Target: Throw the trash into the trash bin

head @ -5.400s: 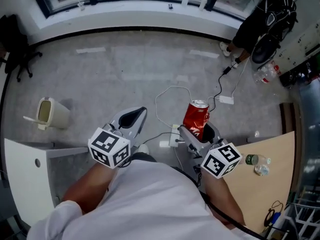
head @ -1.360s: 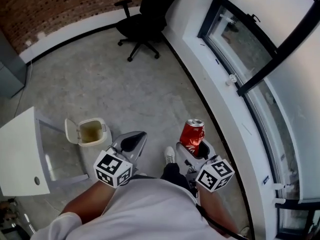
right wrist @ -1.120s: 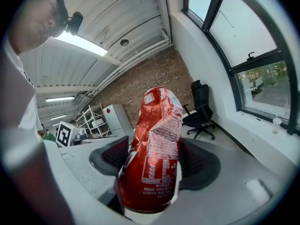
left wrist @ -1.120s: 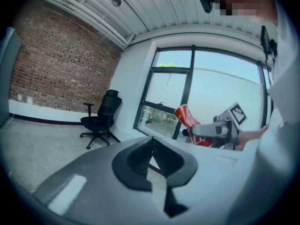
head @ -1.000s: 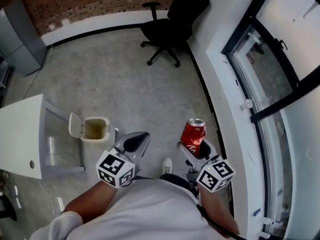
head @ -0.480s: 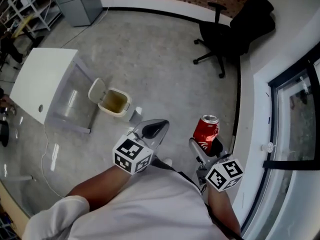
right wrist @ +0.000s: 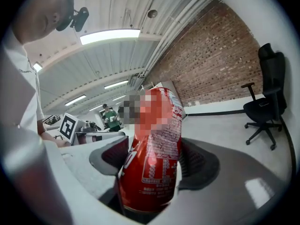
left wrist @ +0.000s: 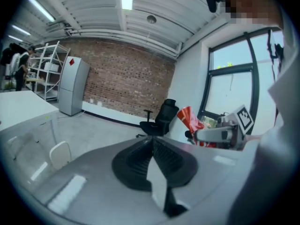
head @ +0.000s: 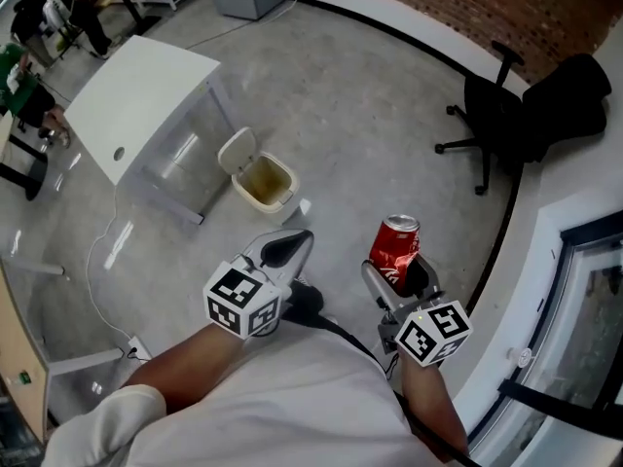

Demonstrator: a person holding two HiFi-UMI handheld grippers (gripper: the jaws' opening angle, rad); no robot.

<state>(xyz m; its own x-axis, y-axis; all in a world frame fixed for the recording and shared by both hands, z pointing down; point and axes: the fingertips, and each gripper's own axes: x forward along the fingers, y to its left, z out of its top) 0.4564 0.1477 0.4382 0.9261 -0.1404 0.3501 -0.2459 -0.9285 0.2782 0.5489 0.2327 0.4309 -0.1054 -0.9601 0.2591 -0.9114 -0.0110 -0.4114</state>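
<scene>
Right tool [head: 397,274] clamps the red can [head: 394,246]; left tool [head: 292,245] closed, empty.

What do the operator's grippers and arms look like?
Both the left gripper and the right gripper have light grey moulded shells with black ribbed pads. Each carries a white cube with black square markers. The person wears a white short-sleeved shirt; the forearms are uncovered.

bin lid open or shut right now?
Open. The trash bin shows its tan inside in the head view; its lid is flipped back toward the white table.
</scene>
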